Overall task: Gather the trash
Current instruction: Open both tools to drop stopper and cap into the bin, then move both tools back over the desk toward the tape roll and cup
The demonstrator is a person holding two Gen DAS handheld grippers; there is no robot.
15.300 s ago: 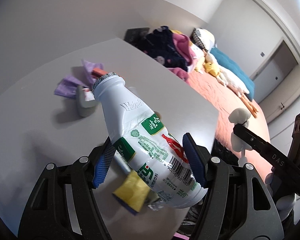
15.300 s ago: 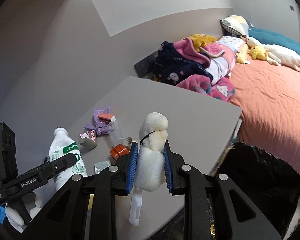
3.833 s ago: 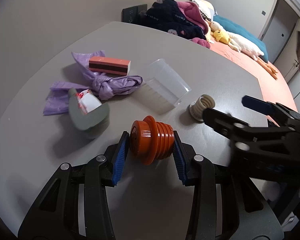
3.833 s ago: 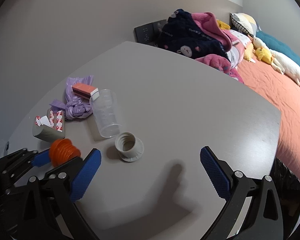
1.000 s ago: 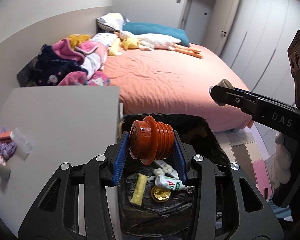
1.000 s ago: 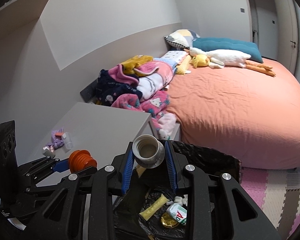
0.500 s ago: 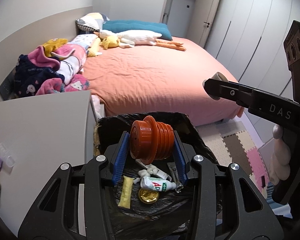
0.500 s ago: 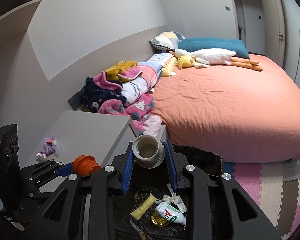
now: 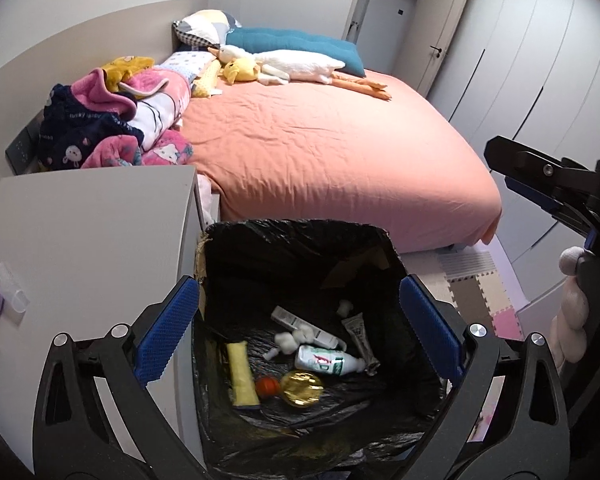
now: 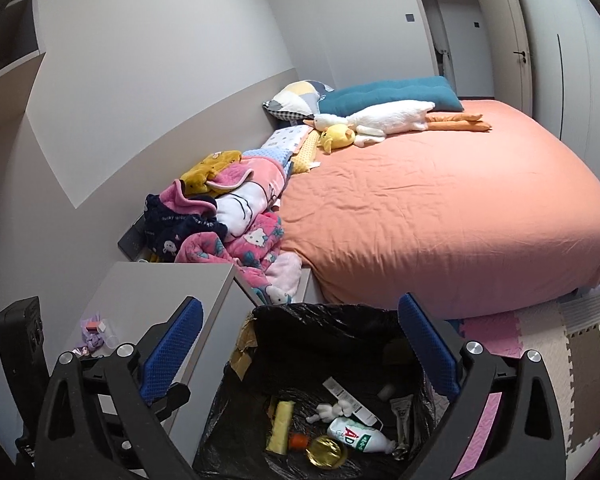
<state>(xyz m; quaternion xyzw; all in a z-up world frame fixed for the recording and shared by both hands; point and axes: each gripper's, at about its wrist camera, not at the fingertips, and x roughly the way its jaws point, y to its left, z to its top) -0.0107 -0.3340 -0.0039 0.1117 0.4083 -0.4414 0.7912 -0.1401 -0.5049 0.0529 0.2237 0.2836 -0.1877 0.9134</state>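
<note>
Black-lined bin [image 9: 300, 236] below, left gripper [image 9: 298, 334] and right gripper [image 10: 298, 354] above it, jaws spread, empty

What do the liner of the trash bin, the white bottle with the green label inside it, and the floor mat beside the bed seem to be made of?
Bin liner: thin black plastic film, glossy and wrinkled, folded over the rim.
White bottle: probably opaque plastic, smooth, with a printed green label.
Floor mat: likely soft foam, matte; interlocking toothed tiles in pink, beige and brown.
</note>
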